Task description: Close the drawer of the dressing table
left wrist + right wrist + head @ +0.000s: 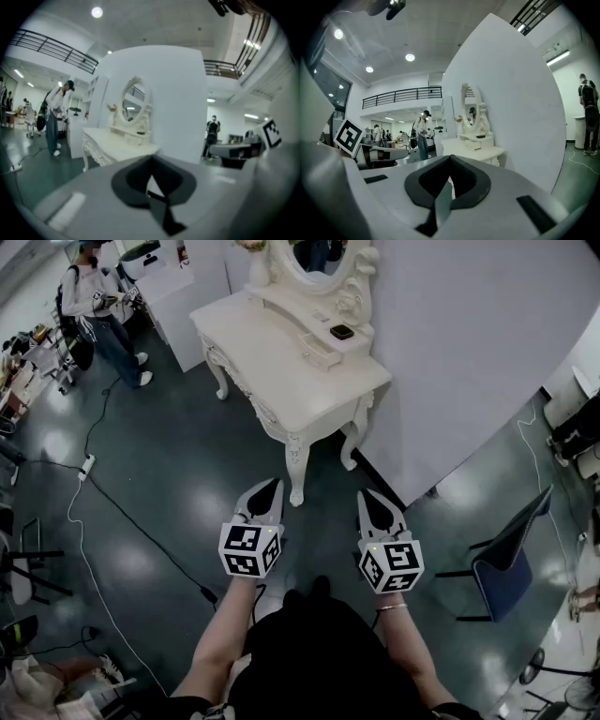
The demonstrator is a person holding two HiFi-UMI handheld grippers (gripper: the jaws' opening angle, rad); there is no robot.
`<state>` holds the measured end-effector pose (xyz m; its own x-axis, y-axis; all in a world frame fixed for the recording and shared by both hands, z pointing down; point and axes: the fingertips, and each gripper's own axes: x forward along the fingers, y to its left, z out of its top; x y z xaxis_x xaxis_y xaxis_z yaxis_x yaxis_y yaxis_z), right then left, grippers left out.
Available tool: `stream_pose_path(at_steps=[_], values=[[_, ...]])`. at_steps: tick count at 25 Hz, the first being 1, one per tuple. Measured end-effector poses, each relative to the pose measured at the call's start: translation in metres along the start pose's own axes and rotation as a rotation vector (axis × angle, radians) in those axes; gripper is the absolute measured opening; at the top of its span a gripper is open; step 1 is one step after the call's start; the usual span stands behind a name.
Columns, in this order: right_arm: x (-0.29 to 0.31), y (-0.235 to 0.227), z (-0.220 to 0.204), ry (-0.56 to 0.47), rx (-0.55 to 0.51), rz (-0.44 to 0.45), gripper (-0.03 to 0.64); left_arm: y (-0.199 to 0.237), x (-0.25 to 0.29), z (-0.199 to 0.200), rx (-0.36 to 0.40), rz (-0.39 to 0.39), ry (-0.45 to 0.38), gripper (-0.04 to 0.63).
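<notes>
the job has not really started yet. the dressing table [281, 367] stands ahead of me by the white wall. i am well apart from it, with dark floor between us. the little drawer [320, 355] is up on the tabletop, in the low shelf at the foot of the mirror [314, 261]. it sticks out toward the front, so it is open and not pushed in. a small black thing [342, 332] lies on the shelf above it. my left gripper [270, 487] is down low in front of me, with its fingers pressed together and nothing between them. my right gripper [367, 499] is beside it, and its fingers are pressed together too, with nothing in them. both point ahead toward the table and touch nothing. so no part of the job is done. i think all of it is left: get close to the table, put some fingers against the front of the drawer, and push it in until it sits flat with the shelf. the drawer looks small and light, so i guess a soft push will do.
</notes>
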<state>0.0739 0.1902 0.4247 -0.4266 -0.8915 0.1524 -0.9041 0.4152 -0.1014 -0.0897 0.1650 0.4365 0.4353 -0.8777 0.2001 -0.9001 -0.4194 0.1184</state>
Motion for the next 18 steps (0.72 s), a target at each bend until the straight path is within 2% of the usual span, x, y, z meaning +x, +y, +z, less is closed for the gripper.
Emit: stream_pose_path(at_steps=[5, 18], values=[[-0.004, -0.006, -0.002, 0.002, 0.011, 0.005, 0.005, -0.009, 0.006, -0.006, 0.004, -0.006, 0.028, 0.006], [0.003, -0.033, 0.007, -0.018, 0.009, 0.018, 0.005, -0.015, 0.039, 0.004, 0.034, 0.014, 0.023, 0.011]])
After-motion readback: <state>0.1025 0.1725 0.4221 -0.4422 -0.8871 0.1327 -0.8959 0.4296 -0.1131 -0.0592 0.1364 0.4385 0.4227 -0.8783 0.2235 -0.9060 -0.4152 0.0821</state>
